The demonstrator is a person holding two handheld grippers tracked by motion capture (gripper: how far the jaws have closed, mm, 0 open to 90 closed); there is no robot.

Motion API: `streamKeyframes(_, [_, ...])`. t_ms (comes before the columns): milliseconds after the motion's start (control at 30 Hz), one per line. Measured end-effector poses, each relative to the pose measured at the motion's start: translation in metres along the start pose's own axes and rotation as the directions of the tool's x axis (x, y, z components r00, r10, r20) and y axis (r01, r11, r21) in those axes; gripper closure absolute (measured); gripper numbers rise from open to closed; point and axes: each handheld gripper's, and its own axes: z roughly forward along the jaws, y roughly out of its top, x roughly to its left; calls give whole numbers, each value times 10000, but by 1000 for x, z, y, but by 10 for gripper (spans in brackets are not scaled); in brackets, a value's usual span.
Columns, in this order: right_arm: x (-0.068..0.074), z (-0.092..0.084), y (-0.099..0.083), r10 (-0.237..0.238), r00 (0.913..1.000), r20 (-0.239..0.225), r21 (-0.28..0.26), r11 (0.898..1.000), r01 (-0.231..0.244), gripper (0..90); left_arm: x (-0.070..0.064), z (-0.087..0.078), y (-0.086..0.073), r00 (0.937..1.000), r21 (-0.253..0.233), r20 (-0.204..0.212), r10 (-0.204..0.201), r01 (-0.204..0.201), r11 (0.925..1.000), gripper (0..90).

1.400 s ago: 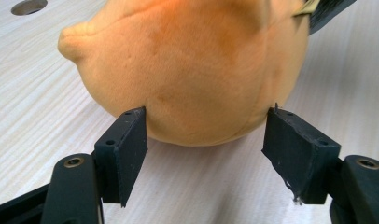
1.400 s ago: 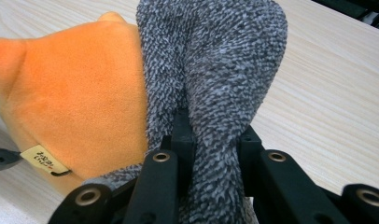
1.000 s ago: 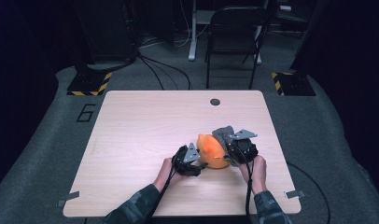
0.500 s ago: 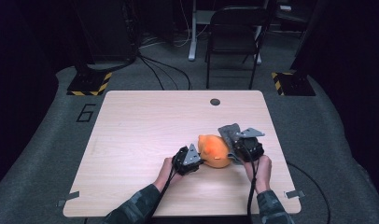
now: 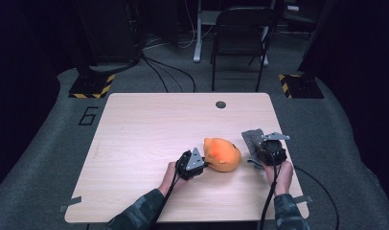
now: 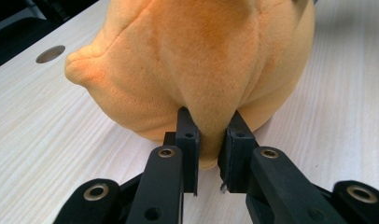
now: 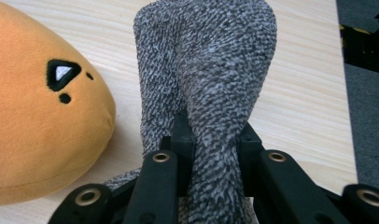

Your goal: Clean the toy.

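On the light wooden table (image 5: 135,139), toward its near edge, the person's left hand (image 5: 169,175) holds the left gripper (image 5: 202,165) against the near-left side of an orange plush toy (image 5: 223,154). The left gripper view shows its two black jaws having just been closing, now pinching a fold of the toy's orange fabric (image 6: 211,130) between the pads, the fold squeezed narrow where the tips meet it. The toy lies on the tabletop right of the table's middle, and in the right gripper view its rounded face, with a black triangular eye (image 7: 61,72), sits just beside a grey knitted sock (image 7: 211,93). Farther right, near the table's right edge, the right hand (image 5: 279,175) carries the right gripper (image 5: 256,155), whose jaws are pressed onto the bunched lower part of the sock, the speckled cloth rising between and above them. In the high view the sock (image 5: 252,137) lies apart from the toy. A round grommet hole (image 5: 221,104) sits by the far edge of the table.
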Motion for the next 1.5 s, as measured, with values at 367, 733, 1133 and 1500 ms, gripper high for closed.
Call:
streamKeyframes(367, [-9, -4, 0, 191, 9996, 215, -196, 9996, -187, 759, 5, -20, 18, 9850, -757, 821, -1519, 1582, 9845, 804])
streamKeyframes(733, [-6, -15, 7, -12, 9999, 116, -534, 9986, 18, 759, 21, -50, 36, 8765, -1005, 1931, -4409, 4647, 8798, 801])
streamKeyframes(1133, [25, -53, 31, -527, 9947, -879, -1661, 9854, 376, 759, 27, -27, 13, 7841, 19, 1571, -6004, 6077, 7942, 797])
streamKeyframes(1500, [111, -35, 34, -2528, 9501, -1827, -1737, 9595, 2218, 759, 18, -16, 8, 8114, 343, 1330, -5692, 5702, 8208, 791])
